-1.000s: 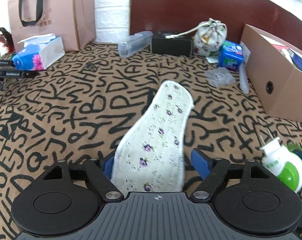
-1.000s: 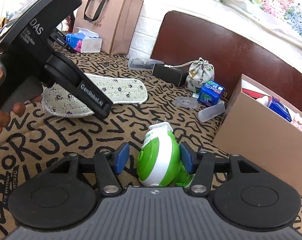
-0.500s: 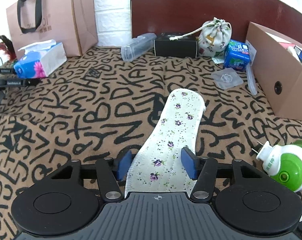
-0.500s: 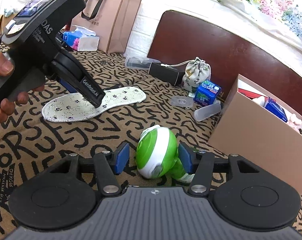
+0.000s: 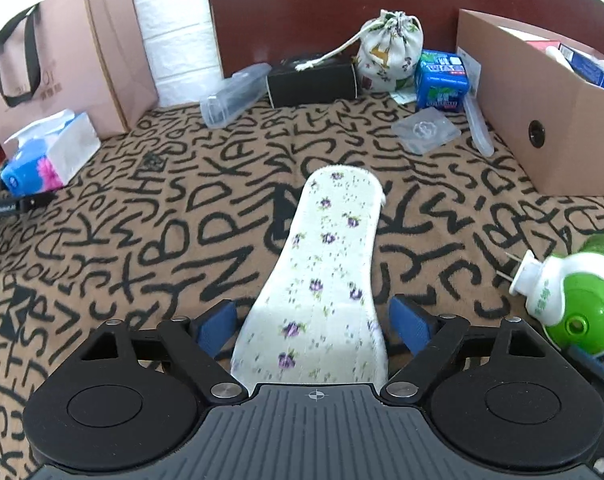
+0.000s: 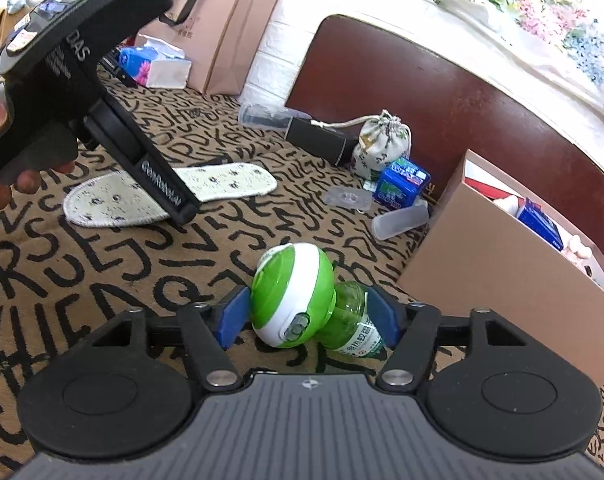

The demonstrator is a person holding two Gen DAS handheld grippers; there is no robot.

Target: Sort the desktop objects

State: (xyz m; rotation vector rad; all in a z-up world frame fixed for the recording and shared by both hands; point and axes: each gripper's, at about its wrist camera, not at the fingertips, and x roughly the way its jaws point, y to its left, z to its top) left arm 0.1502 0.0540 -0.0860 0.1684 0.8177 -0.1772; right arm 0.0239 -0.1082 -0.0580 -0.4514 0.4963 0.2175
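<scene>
A white floral insole [image 5: 326, 276] lies flat on the letter-patterned cloth [image 5: 150, 216]; it also shows in the right wrist view [image 6: 222, 184]. My left gripper [image 5: 316, 324] is open, its blue pads apart on either side of the insole's heel. A green and white mosquito repellent plug-in with a green bottle [image 6: 298, 304] lies on its side between the pads of my right gripper [image 6: 308, 316], which is open around it. The plug-in also shows at the right of the left wrist view [image 5: 574, 296].
A brown cardboard box [image 5: 542, 112] with items stands at the right. Along the back are a black box [image 5: 310, 80], a floral pouch [image 5: 390, 56], a blue pack [image 5: 442, 80], clear plastic cases [image 5: 234, 96], a tissue pack [image 5: 50, 152] and a paper bag [image 5: 62, 56].
The insole went from lifted and tilted to lying flat, and my left gripper's pads spread away from it. The plug-in tipped from upright onto its side and my right gripper opened wider.
</scene>
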